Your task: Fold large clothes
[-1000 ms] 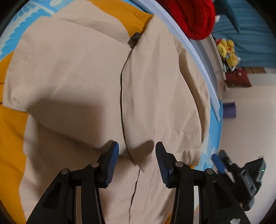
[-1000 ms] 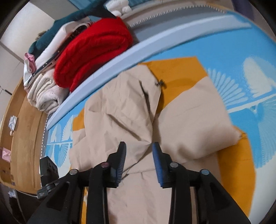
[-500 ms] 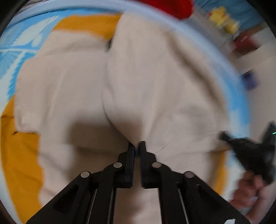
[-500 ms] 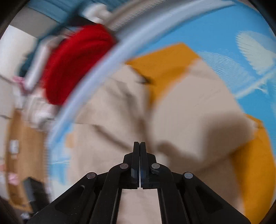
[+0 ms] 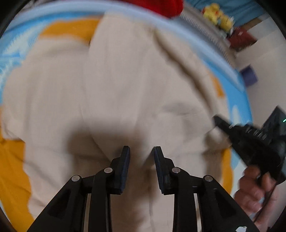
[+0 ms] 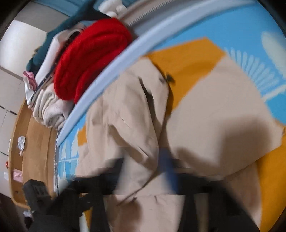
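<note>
A large beige garment [image 5: 125, 85] lies partly folded on a blue and orange mat [image 5: 16, 169]. My left gripper [image 5: 141, 157] is open just above the cloth, nothing between its jaws. In the right wrist view the same garment [image 6: 205, 116] fills the middle, with a small dark toggle [image 6: 169, 78] near its top. My right gripper [image 6: 143, 171] is a motion-blurred dark shape low in that view, its fingers smeared but apart. It also shows in the left wrist view [image 5: 253, 139], at the garment's right edge, held by a hand.
A pale blue raised mat edge [image 6: 110, 71] runs behind the garment. Beyond it lie a red knitted piece [image 6: 89, 57] and white folded clothes [image 6: 50, 110]. A wooden floor [image 6: 32, 142] is at left. Yellow toys [image 5: 218, 16] sit at the far right.
Both grippers were open, shut on the garment half a second ago, and have now opened again. The cloth has flattened and spread. The right gripper is moving fast.
</note>
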Available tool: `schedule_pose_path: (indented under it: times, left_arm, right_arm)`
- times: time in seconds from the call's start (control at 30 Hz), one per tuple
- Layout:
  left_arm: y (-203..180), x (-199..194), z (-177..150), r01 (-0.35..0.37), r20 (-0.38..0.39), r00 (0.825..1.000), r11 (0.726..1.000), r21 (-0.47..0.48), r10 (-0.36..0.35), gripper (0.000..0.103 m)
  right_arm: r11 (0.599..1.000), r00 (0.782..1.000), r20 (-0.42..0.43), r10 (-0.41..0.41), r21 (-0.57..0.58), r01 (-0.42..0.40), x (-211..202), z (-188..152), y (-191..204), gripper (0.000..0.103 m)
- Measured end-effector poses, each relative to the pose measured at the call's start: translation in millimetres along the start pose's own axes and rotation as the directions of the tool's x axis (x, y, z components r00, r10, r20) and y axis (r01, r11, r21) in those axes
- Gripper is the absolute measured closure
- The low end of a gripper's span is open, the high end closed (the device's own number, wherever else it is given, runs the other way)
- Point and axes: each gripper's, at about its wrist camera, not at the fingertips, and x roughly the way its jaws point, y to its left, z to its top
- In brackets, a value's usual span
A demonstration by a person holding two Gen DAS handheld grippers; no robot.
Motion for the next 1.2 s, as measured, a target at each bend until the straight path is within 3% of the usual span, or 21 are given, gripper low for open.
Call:
schedule_pose_path:
  times: [0.13,0.23,0.3,0.4,0.47,0.53,0.6,0.67,0.73,0.83,0.97,1.07,1.2]
  left_arm:
    - [5,4,-3,-0.002,-0.031,1.0,1.0,-0.03,0.001,0.081]
    - [4,-12,3,0.012,0.005,1.0,1.0,-0.021,-0.012,0.08]
    - [5,-20,7,0.008,0.033,0.999,1.0,-0.019,-0.007,0.08]
    - [11,-28,7,-0.007,0.063,0.998,0.999,-0.04,0.01,0.08]
    - [13,-37,5,-0.001,0.08,0.997,0.998,-0.063,0.006,0.08]
    - [5,-46,10,0.007,0.104,0.995,0.998,-0.062,-0.001,0.08]
    - [0,-56,11,0.005,0.135,0.991,0.999,-0.043,0.001,0.08]
    - [9,-74,3,0.001,0.162,0.987,0.999,-0.033,0.004,0.08]
    - [10,-87,2,0.006,0.183,0.983,1.0,-0.03,0.0,0.08]
    - [9,-110,-2,-0.008,0.233,0.973,1.0,0.003,0.007,0.08]
    - [5,-147,-24,-0.089,0.345,0.938,0.989,0.117,0.043,0.08]
    - [2,-179,-49,-0.154,0.411,0.909,0.974,0.163,0.075,0.08]
    - [10,-225,-103,-0.15,0.449,0.891,0.977,0.15,0.068,0.08]
  right_arm:
    - [0.988,0.991,-0.063,-0.118,0.092,0.124,13,-7,-25,0.102]
    - [0.964,0.968,-0.009,-0.252,0.084,0.252,5,-7,-25,0.102]
    - [0.952,0.955,0.031,-0.296,0.09,0.292,-5,-4,-25,0.1]
    - [0.97,0.954,0.181,-0.238,0.1,0.223,-33,-1,-13,0.099]
    - [0.989,0.961,0.24,-0.139,-0.016,0.147,-38,0,14,0.099]
    - [0.995,0.983,0.185,-0.024,-0.094,0.041,-29,-2,25,0.093]
    - [0.991,0.997,0.077,0.029,-0.13,-0.019,-4,-12,32,0.084]
    - [0.984,0.997,-0.049,-0.06,-0.172,0.051,31,-31,31,0.081]
    - [0.972,0.984,-0.085,-0.154,-0.191,0.135,45,-42,21,0.082]
    - [0.973,0.981,-0.016,-0.192,-0.135,0.188,20,-46,22,0.082]
    - [0.937,0.966,0.206,-0.156,-0.28,0.211,-58,-59,68,0.082]
    - [0.902,0.911,0.401,-0.095,-0.353,0.25,-138,-84,104,0.082]
    - [0.887,0.87,0.49,-0.058,-0.373,0.27,-221,-126,118,0.082]
